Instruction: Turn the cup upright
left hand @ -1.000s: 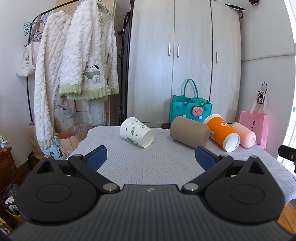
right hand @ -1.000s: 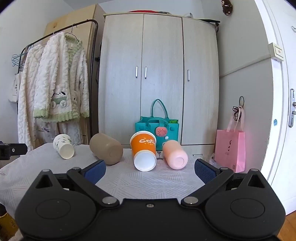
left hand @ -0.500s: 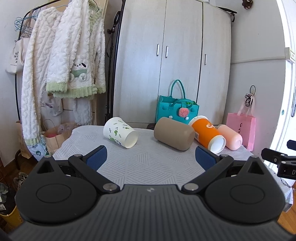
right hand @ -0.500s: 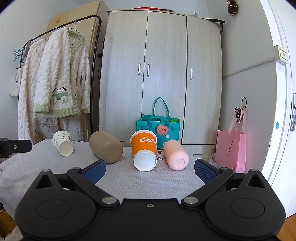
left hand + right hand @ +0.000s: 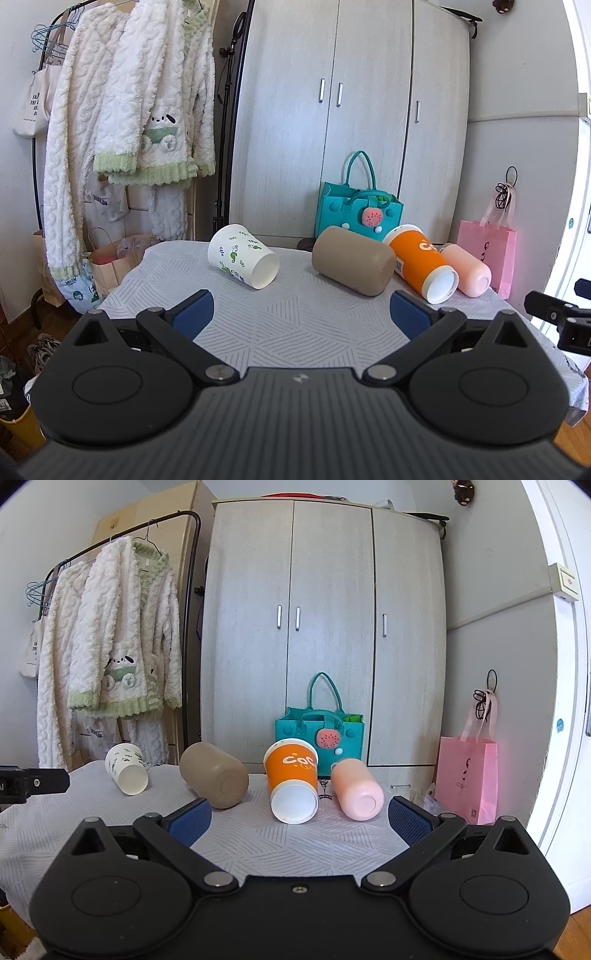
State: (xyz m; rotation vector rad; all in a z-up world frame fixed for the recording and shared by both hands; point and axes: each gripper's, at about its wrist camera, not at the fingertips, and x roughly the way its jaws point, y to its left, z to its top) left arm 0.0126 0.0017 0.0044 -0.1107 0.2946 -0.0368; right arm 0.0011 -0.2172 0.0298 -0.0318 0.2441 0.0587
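Bright daylight from right, overexposed right edge; sharp focus, fisheye-curved edges.

Teal bag point(image 5: 319, 734) before wardrobe point(image 5: 325, 627); pink bag point(image 5: 466, 777); robes point(image 5: 110, 657) on rack.

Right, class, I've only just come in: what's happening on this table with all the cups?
A person holds a two-finger gripper in each hand, and both the left gripper and the right gripper are open and holding nothing. Four cups lie on their sides in a row on the cloth-covered table: a white cup with a leaf print, a brown cup, an orange cup and a pink cup. None has been stood upright yet.
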